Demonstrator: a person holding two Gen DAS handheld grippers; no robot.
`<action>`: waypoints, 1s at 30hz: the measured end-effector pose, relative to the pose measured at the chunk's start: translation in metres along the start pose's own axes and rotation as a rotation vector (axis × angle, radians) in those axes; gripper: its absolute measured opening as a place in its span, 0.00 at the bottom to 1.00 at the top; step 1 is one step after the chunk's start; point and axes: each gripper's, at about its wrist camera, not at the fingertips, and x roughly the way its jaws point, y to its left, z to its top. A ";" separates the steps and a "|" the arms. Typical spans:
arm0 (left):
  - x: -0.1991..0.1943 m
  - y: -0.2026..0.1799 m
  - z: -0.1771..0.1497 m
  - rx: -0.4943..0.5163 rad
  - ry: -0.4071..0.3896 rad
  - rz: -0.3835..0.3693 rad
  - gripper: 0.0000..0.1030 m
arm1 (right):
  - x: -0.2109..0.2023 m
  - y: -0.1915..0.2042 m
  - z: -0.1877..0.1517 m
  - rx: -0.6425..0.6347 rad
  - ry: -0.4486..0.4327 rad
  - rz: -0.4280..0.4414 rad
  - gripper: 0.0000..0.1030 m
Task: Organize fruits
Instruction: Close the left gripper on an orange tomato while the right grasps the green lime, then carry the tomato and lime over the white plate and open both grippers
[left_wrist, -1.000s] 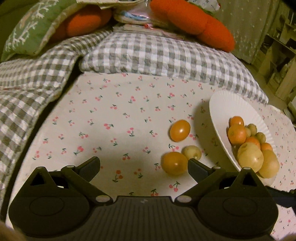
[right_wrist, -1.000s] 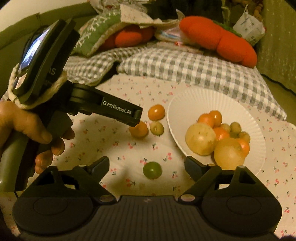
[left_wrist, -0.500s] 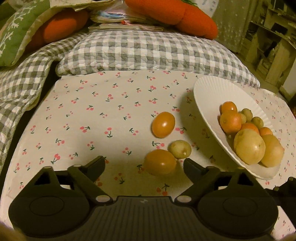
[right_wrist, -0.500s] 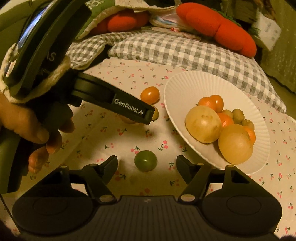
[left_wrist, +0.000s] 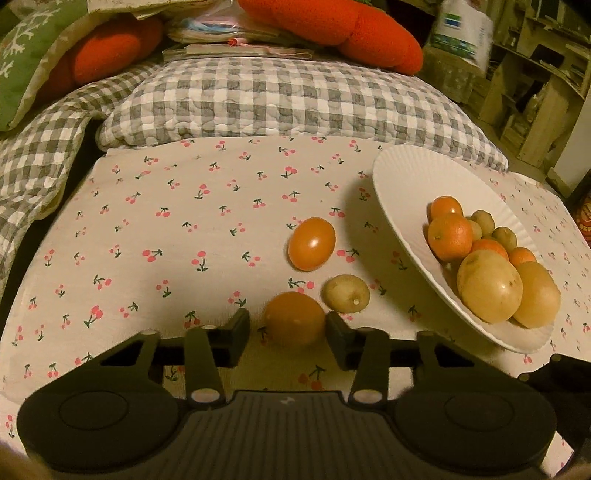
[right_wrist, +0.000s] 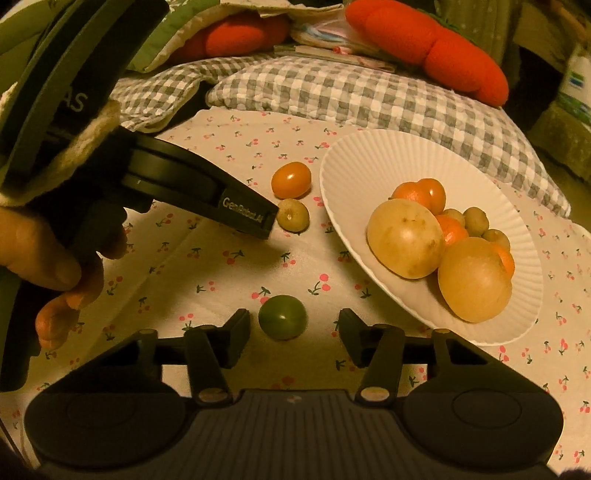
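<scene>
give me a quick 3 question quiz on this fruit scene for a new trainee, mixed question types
1. True or false: the green tomato already lies in the white plate.
2. Multiple choice: which fruit sits between the fingers of the left gripper? A) the round orange fruit B) the oval orange tomato C) the small yellow-green fruit
3. Fill in: the right gripper is lined up on the ____ tomato.

Key
1. False. It rests on the cherry-print cloth, outside the plate.
2. A. The jaws are closing around it, with a gap still visible on the left side.
3. Green. The jaws are closing with it between them, not yet touching.
</scene>
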 end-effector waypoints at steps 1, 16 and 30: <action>0.000 0.000 0.000 -0.001 0.001 0.001 0.25 | 0.001 0.000 0.000 -0.002 0.001 -0.002 0.46; -0.002 0.000 -0.001 -0.007 0.002 0.018 0.25 | 0.003 0.001 0.003 -0.017 -0.011 -0.011 0.24; -0.015 0.000 0.001 0.002 -0.019 0.060 0.25 | -0.017 -0.003 0.010 0.016 -0.064 0.031 0.24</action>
